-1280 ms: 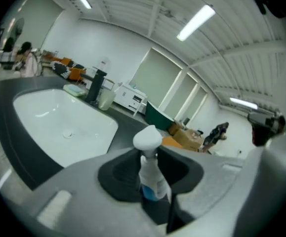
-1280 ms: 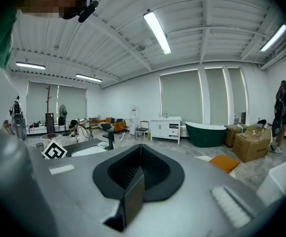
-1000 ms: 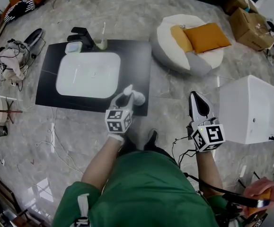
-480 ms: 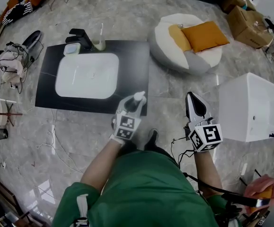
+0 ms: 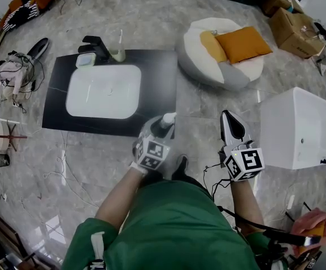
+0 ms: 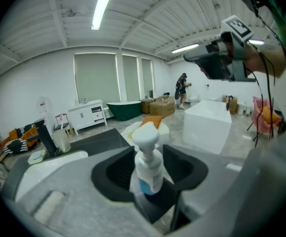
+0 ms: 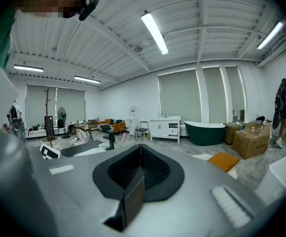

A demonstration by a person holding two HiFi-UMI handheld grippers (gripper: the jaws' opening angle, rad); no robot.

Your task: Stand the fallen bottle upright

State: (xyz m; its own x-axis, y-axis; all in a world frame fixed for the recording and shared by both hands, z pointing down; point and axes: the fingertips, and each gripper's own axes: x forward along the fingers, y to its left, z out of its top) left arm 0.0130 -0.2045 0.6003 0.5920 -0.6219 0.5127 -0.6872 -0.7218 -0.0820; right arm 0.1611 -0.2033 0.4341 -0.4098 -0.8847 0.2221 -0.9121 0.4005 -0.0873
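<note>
The left claw (image 5: 158, 129) is opening, with the bottle (image 6: 148, 167) standing upright between its jaws and clear of both pads. The bottle rests at the near right corner of the black counter (image 5: 163, 72), beside the white basin (image 5: 103, 89). The right claw (image 7: 139, 167) is fully closed and holds nothing.

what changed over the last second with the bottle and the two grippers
The left gripper rolled and shifted right in the head view, bringing the bottle from tilted to upright; its jaws are now opening, the bottle between them. The right gripper, shut, and the sink stayed put.
</note>
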